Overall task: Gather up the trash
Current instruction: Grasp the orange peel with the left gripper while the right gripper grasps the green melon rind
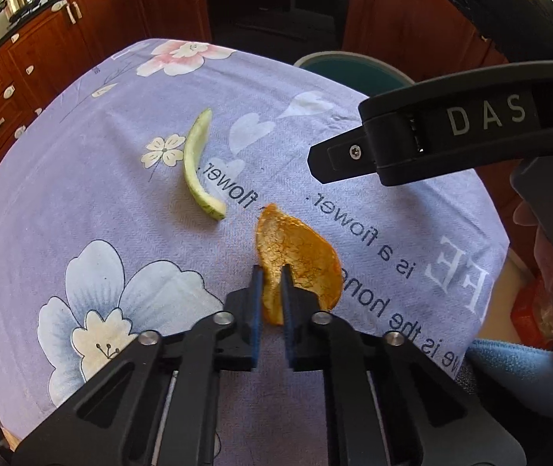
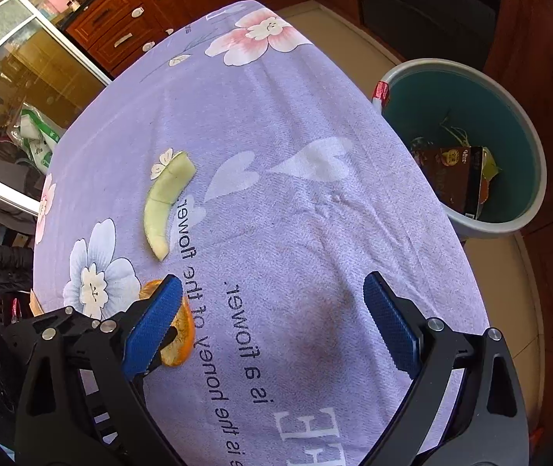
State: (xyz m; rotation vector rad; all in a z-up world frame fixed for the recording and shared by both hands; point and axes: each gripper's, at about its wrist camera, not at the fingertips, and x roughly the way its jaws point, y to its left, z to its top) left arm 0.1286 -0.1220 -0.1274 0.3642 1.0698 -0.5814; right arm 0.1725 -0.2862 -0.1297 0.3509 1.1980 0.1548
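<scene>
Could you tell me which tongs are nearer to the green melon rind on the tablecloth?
Left, narrowly. The left tongs, shut on the orange peel, sit just short of the green rind; the right tongs hover open, further back.

We see a bench (image 2: 315,202) draped in a lilac cloth (image 1: 82,202) printed with flowers, hearts and lettering. On it lie a pale green rind strip (image 1: 195,167) toward the far left and an orange peel (image 1: 299,260) nearer us.
</scene>
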